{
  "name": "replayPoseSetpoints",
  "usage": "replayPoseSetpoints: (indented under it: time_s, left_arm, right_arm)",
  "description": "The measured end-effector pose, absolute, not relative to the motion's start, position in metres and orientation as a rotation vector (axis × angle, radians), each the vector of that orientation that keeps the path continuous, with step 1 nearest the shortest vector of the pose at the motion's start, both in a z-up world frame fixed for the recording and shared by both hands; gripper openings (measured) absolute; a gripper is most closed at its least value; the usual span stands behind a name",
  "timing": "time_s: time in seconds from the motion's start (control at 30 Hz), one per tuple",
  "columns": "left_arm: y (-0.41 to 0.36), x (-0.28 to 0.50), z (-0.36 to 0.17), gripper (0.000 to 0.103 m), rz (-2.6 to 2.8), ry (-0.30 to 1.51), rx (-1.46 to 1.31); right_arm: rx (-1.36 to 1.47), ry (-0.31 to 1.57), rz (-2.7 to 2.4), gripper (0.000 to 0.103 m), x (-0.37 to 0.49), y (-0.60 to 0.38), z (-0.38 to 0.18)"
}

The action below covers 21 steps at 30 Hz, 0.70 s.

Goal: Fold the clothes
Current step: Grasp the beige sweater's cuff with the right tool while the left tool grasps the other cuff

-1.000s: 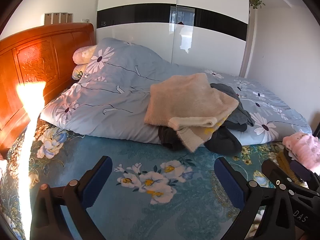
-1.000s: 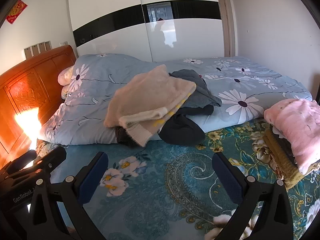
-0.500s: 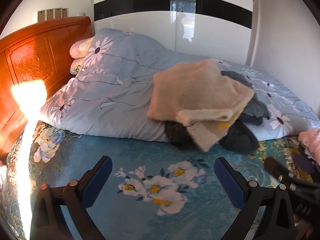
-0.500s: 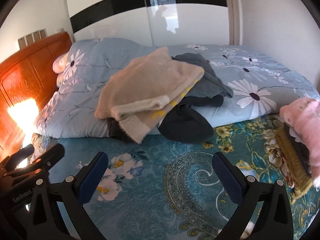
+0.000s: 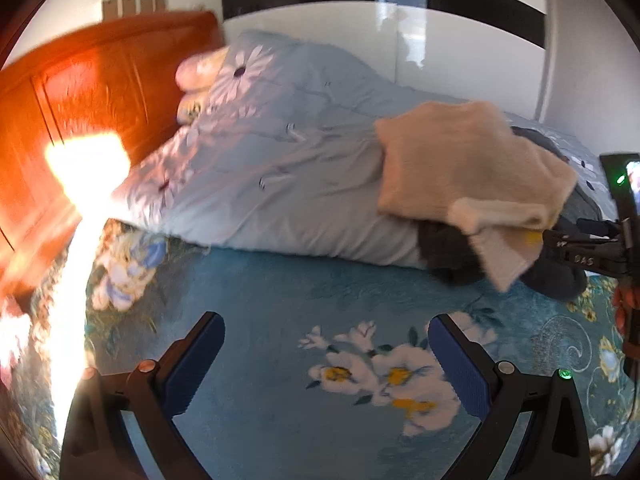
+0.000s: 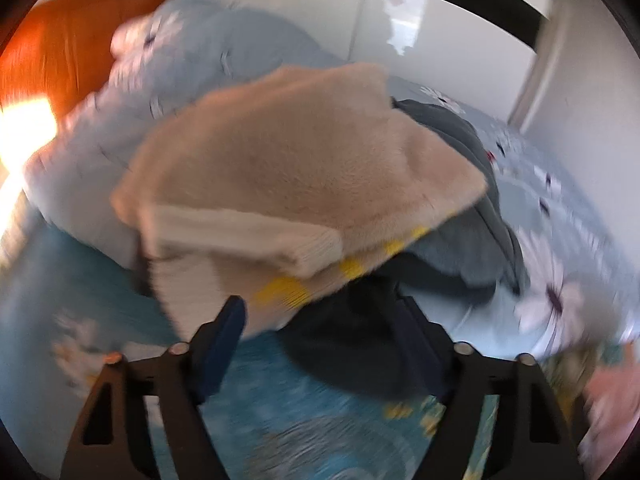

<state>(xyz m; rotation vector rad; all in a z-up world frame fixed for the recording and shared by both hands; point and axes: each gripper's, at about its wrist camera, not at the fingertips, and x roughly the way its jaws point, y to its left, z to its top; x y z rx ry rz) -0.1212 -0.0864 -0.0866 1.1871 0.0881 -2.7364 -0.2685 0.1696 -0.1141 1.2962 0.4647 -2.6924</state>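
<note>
A pile of clothes lies on the bed against the rolled quilt. A beige fleece sweater [image 6: 304, 160] with yellow marks at its hem is on top, over a grey-blue garment [image 6: 460, 216] and a dark one [image 6: 352, 340]. My right gripper [image 6: 320, 340] is close in at the pile's lower edge. Its jaws are closing, with the dark garment and the sweater's hem lying between them, and the pads do not visibly press on cloth. My left gripper [image 5: 326, 360] hangs open over the teal sheet, left of and short of the sweater [image 5: 468, 168]. The right tool [image 5: 588, 248] shows at that view's right edge.
A light blue daisy quilt [image 5: 280, 160] is bunched along the back of the bed, with pillows [image 5: 200, 72] against the orange wooden headboard [image 5: 80, 100]. The teal floral sheet [image 5: 280, 300] lies in front. A pink garment [image 6: 612, 392] sits low at the right. A white wardrobe [image 5: 360, 40] stands behind.
Both grippers have moved down and in toward the pile, the right one much further, until the sweater fills its view. The right jaws have narrowed and the view has rolled.
</note>
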Motion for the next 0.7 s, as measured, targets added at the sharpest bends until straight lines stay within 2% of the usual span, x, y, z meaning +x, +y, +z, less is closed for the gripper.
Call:
replayPoseSetpoints:
  time_s: [0.1, 0.33, 0.5, 0.57, 0.6, 0.63, 0.67, 0.7]
  left_arm:
    - [-0.097, -0.126, -0.096, 0.103, -2.728, 0.146, 1.225]
    - [-0.1, -0.137, -0.111, 0.103, -2.708, 0.134, 1.274]
    - [-0.105, -0.142, -0.119, 0.103, -2.695, 0.184, 1.292]
    - [-0.105, -0.143, -0.121, 0.103, -2.695, 0.199, 1.295]
    - [-0.104, -0.144, -0.122, 0.103, -2.696, 0.2, 1.295]
    - [-0.103, -0.145, -0.123, 0.103, -2.695, 0.195, 1.299]
    - [-0.101, -0.147, -0.124, 0.103, -2.696, 0.187, 1.302]
    - [-0.099, -0.148, -0.123, 0.103, -2.701, 0.179, 1.303]
  right_arm:
    - [1.277, 0.65, -2.643, 0.076, -0.28, 0.164, -0.13]
    - [1.123, 0.986, -2.621, 0.076, -0.295, 0.155, -0.14]
    - [1.033, 1.055, -2.629, 0.076, -0.303, 0.159, -0.129]
    - [1.027, 1.071, -2.608, 0.069, -0.304, 0.16, -0.131]
    - [1.015, 1.093, -2.594, 0.062, -0.304, 0.157, -0.132]
    - [1.002, 1.116, -2.583, 0.049, -0.304, 0.153, -0.133]
    - [0.986, 1.137, -2.576, 0.042, -0.303, 0.149, -0.133]
    - [0.967, 1.151, -2.577, 0.028, -0.302, 0.144, -0.131]
